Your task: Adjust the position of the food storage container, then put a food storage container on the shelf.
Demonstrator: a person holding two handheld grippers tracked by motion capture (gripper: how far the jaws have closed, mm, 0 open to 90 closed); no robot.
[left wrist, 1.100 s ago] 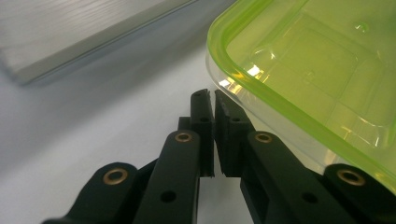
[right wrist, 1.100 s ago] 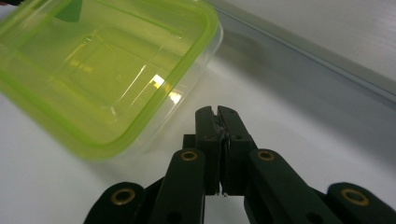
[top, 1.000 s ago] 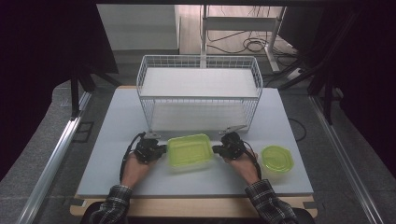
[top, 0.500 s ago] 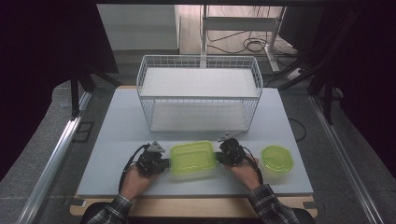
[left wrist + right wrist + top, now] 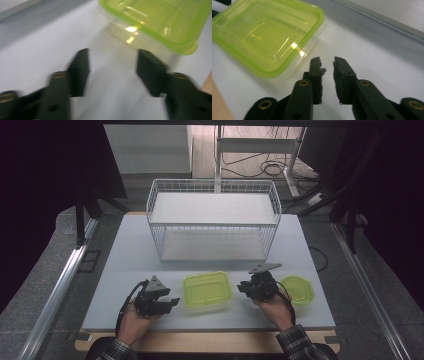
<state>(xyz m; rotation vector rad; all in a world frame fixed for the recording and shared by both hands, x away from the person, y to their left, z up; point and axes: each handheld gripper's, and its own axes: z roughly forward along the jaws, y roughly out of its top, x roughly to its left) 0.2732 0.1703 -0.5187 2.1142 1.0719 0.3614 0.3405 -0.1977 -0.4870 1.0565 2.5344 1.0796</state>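
A clear rectangular container with a green lid point(image 5: 207, 290) rests flat on the white table near its front edge. My left gripper point(image 5: 172, 302) sits just left of it, open, jaws wide apart and empty. In the left gripper view the container point(image 5: 155, 20) lies a short way beyond the gripper point(image 5: 112, 62), at the upper right. My right gripper point(image 5: 242, 287) is just right of the container and clear of it. In the right gripper view the gripper point(image 5: 327, 63) shows only a narrow gap, nothing in it, and the container point(image 5: 267, 32) lies to the upper left.
A small round container with a green lid point(image 5: 297, 290) sits right beside my right hand. A white wire basket point(image 5: 212, 220) stands at the back middle of the table point(image 5: 125, 255). The wooden front edge runs close under both hands.
Both grippers carried the rectangular container toward the front edge, set it down and let go. Each has since drawn back sideways from it.
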